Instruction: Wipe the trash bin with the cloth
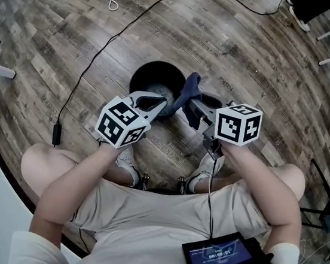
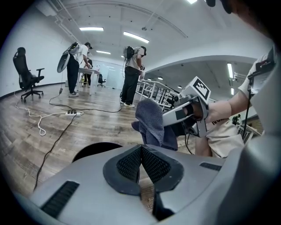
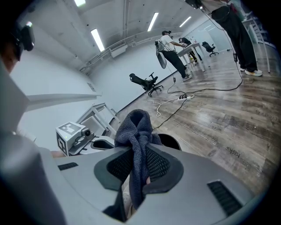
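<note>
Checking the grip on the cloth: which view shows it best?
The right gripper view: the cloth fills the centre, pinched in the right tongs. The left gripper view shows the cloth side-on, further off. The head view shows the cloth small, from above.

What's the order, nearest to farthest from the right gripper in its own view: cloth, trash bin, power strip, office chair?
1. cloth, held in its fingers.
2. trash bin, just beyond, on the floor.
3. power strip, mid-floor.
4. office chair, by the far wall.

Open lab hall with office chair [image 2: 25, 70] and floor cables [image 2: 55, 113].
</note>
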Demonstrator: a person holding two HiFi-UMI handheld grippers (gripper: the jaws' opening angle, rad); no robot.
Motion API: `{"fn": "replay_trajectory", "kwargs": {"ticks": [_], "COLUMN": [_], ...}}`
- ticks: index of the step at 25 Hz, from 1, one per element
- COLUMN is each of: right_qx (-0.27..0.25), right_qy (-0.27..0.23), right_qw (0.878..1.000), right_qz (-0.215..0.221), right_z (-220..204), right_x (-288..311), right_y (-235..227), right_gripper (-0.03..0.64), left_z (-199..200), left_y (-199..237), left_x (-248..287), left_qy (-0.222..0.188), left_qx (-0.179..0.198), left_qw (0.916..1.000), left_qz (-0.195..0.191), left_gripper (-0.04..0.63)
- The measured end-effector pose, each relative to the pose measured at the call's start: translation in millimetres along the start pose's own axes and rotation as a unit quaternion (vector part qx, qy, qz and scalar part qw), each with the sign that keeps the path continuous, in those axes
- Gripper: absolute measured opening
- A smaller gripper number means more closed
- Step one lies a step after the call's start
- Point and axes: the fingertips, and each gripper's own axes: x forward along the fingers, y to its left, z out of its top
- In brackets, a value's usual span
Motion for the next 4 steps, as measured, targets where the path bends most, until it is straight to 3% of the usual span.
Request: {"fn": "replay_trajectory", "kwargs": {"ticks": [4], "right_qx": [0.01], "right_qy": [-0.004], "right_qw": [1.0], "right_qz": [-0.001], "right_z": [-1.0], "right_x": [-1.5], "right_y": [0.1], "right_gripper": [0.058], "left_z": [-5.6], "left_y": [-0.8], "left_x": [1.7], "left_qy": [0.006], "left_qx": [0.001], "left_qw": [1.0], "left_qz": [-0.002], "left_gripper": [0.011]}}
